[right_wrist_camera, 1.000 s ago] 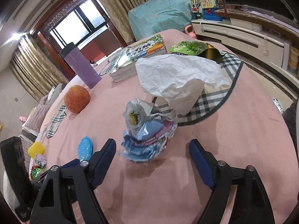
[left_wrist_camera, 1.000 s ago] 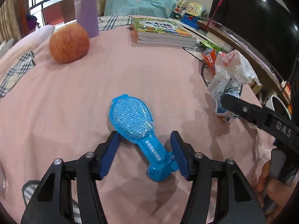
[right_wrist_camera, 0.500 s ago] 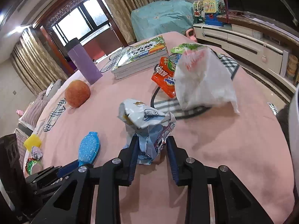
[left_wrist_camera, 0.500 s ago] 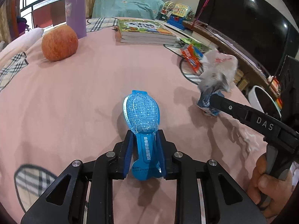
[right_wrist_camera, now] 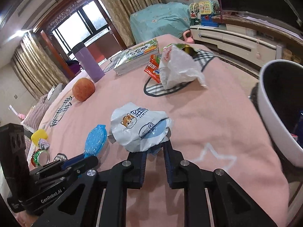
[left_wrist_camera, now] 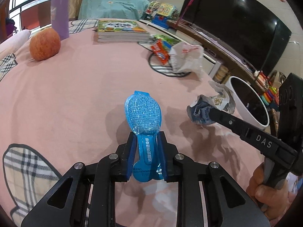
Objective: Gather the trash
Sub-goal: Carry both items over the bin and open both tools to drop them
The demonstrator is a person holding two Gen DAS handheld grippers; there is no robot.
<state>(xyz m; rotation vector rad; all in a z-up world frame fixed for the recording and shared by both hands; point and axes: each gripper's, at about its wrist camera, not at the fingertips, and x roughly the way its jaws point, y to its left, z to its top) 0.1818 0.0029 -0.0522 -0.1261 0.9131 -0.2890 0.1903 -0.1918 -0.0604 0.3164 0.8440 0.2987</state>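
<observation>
My left gripper (left_wrist_camera: 146, 141) is shut on the narrow end of a blue plastic blister pack (left_wrist_camera: 144, 117) and holds it just above the pink tablecloth (left_wrist_camera: 75, 87); the pack also shows in the right wrist view (right_wrist_camera: 95, 140). My right gripper (right_wrist_camera: 154, 151) is shut on a crumpled white and blue wrapper with a cat print (right_wrist_camera: 138, 128), lifted off the cloth; it shows in the left wrist view (left_wrist_camera: 206, 107). A white trash bin (right_wrist_camera: 274, 102) stands off the table's right edge, also seen in the left wrist view (left_wrist_camera: 248, 102).
A crumpled white plastic bag (left_wrist_camera: 185, 58), a red snack packet (left_wrist_camera: 160, 52) and a green wrapper (left_wrist_camera: 166, 40) lie on a plaid patch. A stack of books (left_wrist_camera: 121, 31), an apple (left_wrist_camera: 45, 43) and a purple cup (left_wrist_camera: 59, 13) stand farther back. Small scraps (right_wrist_camera: 40, 141) lie at the left.
Both grippers closed on their items, the left on the blue pack and the right on the wrapper. The right one has lifted the wrapper and carried it right, toward the white bin.
</observation>
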